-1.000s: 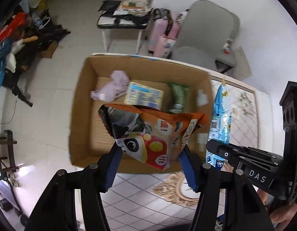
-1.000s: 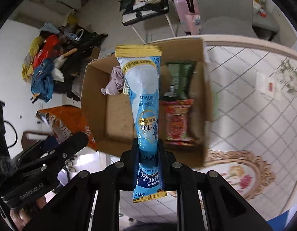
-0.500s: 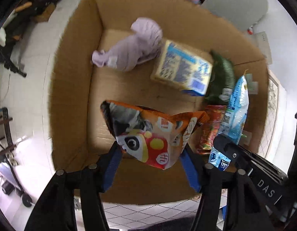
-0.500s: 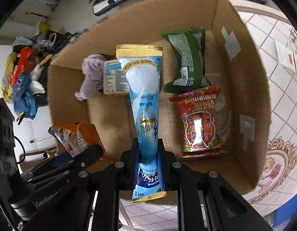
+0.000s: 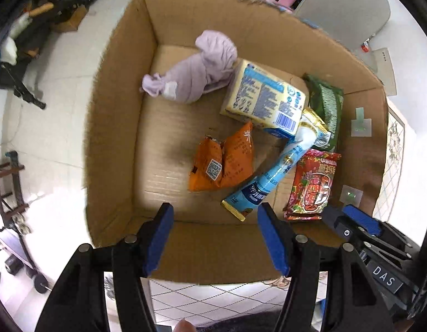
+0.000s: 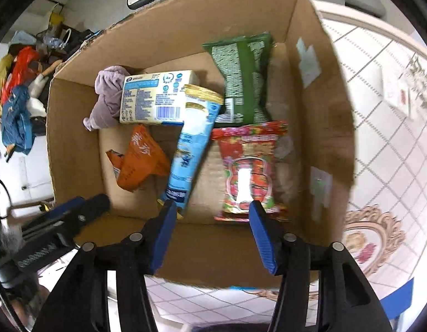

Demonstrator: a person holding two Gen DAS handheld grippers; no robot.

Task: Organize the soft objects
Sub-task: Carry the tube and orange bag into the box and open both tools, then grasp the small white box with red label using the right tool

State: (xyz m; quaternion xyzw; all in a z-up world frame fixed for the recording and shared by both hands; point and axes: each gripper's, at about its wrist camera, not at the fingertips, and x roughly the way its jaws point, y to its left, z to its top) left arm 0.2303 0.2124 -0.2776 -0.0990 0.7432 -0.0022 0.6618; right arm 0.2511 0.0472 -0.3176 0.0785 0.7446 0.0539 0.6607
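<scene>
Both grippers hover over an open cardboard box (image 5: 116,127) with nothing between their blue-padded fingers: the left gripper (image 5: 215,235) stands with its fingers apart, and the right gripper (image 6: 212,231) has jaws that are opening, spread over the box's near wall. Inside the box, near its middle, a crumpled orange snack bag (image 5: 223,163) lies on the corrugated floor. Touching its right side, a long, glossy blue tube-shaped pouch (image 5: 279,171) with gold ends slants across the floor. Right of the pouch lies a shiny red snack packet (image 5: 312,185); beyond it, against the far right corner, sits a puffy green packet (image 5: 328,105). A soft yellow and blue rectangular pack (image 5: 264,98) rests toward the back, its corner overlapped by the pouch, and a bunched lilac cloth (image 5: 196,72) lies at the back left. The box sits on a white surface with a diamond grid pattern (image 6: 393,149). Beyond the box lies pale tiled floor (image 5: 50,116) with cluttered belongings.
</scene>
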